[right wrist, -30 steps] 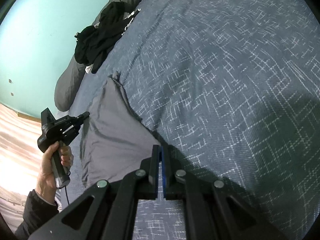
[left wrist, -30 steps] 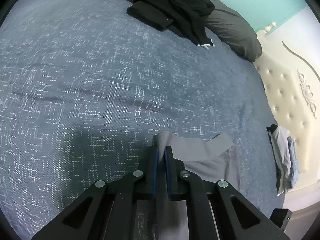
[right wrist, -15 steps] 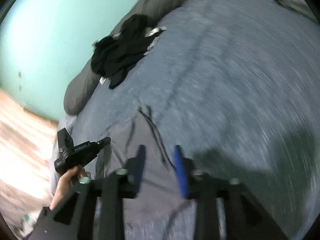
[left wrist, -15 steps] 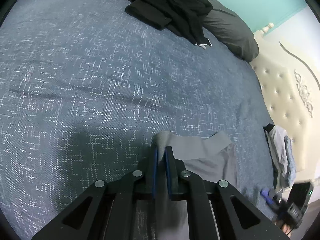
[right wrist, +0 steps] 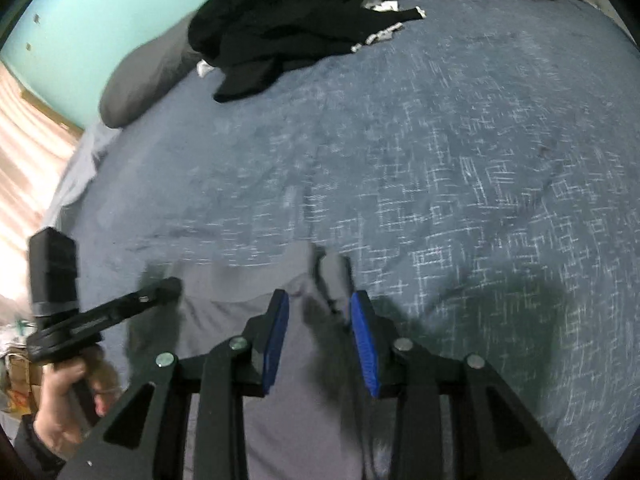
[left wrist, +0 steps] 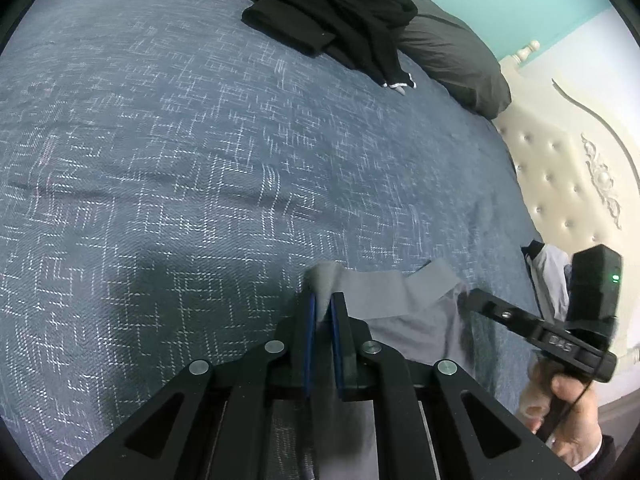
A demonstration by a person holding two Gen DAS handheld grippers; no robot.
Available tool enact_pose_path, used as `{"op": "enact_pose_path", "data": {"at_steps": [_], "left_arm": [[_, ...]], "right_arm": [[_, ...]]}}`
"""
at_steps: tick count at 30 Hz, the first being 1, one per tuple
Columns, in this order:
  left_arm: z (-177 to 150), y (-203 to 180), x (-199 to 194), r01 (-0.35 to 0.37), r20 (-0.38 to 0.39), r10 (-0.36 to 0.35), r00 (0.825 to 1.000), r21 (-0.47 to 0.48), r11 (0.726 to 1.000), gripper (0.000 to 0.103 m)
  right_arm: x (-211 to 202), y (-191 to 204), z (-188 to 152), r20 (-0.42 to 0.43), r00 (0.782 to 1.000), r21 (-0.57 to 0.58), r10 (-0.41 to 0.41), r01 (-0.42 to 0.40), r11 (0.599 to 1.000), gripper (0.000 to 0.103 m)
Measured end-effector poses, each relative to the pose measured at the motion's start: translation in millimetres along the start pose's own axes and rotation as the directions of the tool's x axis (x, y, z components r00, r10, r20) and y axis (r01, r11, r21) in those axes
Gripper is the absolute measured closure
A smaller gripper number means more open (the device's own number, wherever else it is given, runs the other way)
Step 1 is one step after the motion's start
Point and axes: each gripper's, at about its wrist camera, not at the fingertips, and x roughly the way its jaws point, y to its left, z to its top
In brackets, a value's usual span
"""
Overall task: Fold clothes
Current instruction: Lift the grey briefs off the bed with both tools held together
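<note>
Pinching grey garment (left wrist: 404, 308) w/ your left claw (left wrist: 323, 312) on the bed (left wrist: 200, 160); right claw (right wrist: 320, 320) is hanging released, jaws just opened, nothing gripped.

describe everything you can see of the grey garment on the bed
The grey garment is plain, thin, soft-looking cloth lying mostly flat near the edge of the blue patterned bedspread. One corner is lifted and bunched, pinched in the left tool. The right tool hovers open above it, not gripping.

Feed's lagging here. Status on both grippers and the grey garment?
Left gripper shut on grey garment. Right gripper open, just released, above the cloth. Black clothes pile far side of bed, clear.
</note>
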Motion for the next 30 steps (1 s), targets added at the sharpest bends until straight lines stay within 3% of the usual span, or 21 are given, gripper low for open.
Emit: {"op": "enact_pose_path", "data": {"at_steps": [1, 5, 8, 13, 17, 21, 30], "left_arm": [[-0.1, 0.8, 0.2, 0.001, 0.0, -0.001, 1.0, -0.001, 1.0, 0.095], [-0.7, 1.2, 0.2, 0.004, 0.0, -0.004, 1.0, 0.0, 1.0, 0.095], [0.7, -0.1, 0.9, 0.007, 0.001, -0.007, 1.0, 0.0, 1.0, 0.095], [0.2, -2.0, 1.9, 0.01, 0.001, -0.01, 1.0, 0.007, 1.0, 0.095], [0.0, -5.2, 3.7, 0.003, 0.002, -0.003, 1.0, 0.016, 1.0, 0.095], [1.8, -5.7, 4.8, 0.01, -0.003, -0.01, 1.0, 0.018, 1.0, 0.094], [2.2, -4.5, 5.1, 0.027, -0.01, -0.027, 1.0, 0.017, 0.999, 0.093]], "right_arm": [[3.4, -2.0, 0.5, -0.006, 1.0, 0.0, -0.003, 0.003, 1.0, 0.072], [11.7, -2.3, 1.6, -0.007, 1.0, -0.035, -0.005, 0.005, 0.999, 0.091], [13.7, -0.6, 2.8, -0.001, 1.0, -0.061, 0.002, -0.002, 0.998, 0.1], [6.2, -2.4, 2.5, 0.052, 0.998, -0.07, -0.028, 0.031, 0.997, 0.101], [11.6, -4.4, 4.4, 0.043, 0.999, -0.077, -0.031, 0.035, 0.996, 0.101], [14.9, -13.3, 7.1, 0.005, 1.0, -0.026, -0.011, 0.011, 1.0, 0.1], [0.0, -19.5, 25.2, 0.028, 0.999, 0.058, 0.046, -0.048, 0.997, 0.1]]}}
